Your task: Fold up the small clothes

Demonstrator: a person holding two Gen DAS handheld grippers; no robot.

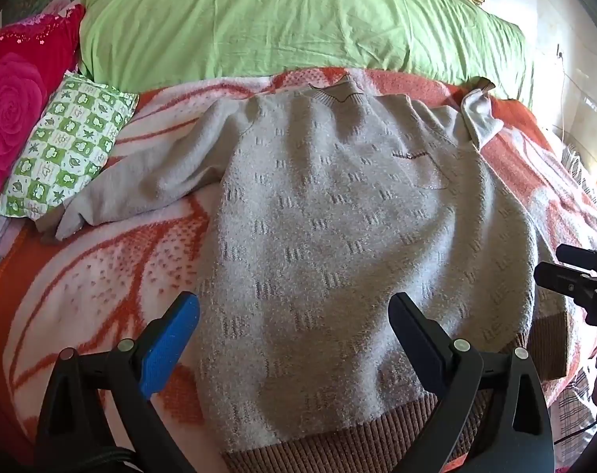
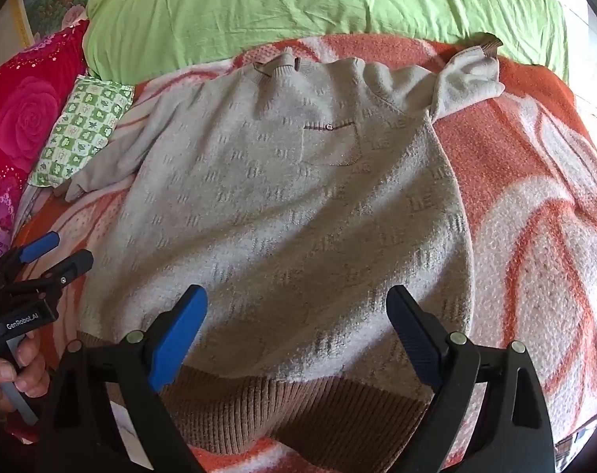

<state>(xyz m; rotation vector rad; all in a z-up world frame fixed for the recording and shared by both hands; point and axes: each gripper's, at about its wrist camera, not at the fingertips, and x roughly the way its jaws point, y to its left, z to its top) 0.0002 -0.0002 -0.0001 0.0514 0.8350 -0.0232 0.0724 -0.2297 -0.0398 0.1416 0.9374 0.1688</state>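
Left gripper (image 1: 294,311) hovers spread above sweater (image 1: 337,216) hem

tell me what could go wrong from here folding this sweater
1. The right sleeve lies bunched and doubled back, so it may get trapped crooked in a fold.
2. The sweater is thick and wrinkled; the open left tool and right tool may also pinch the blanket underneath.

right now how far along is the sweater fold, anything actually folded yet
Done: the grey sweater lies spread flat, front up, on the orange blanket. Its right sleeve is bunched near the shoulder; that is not a real fold. In hand: nothing. The left gripper and right gripper hover open over the brown hem. Left: both sleeves and the body fold.
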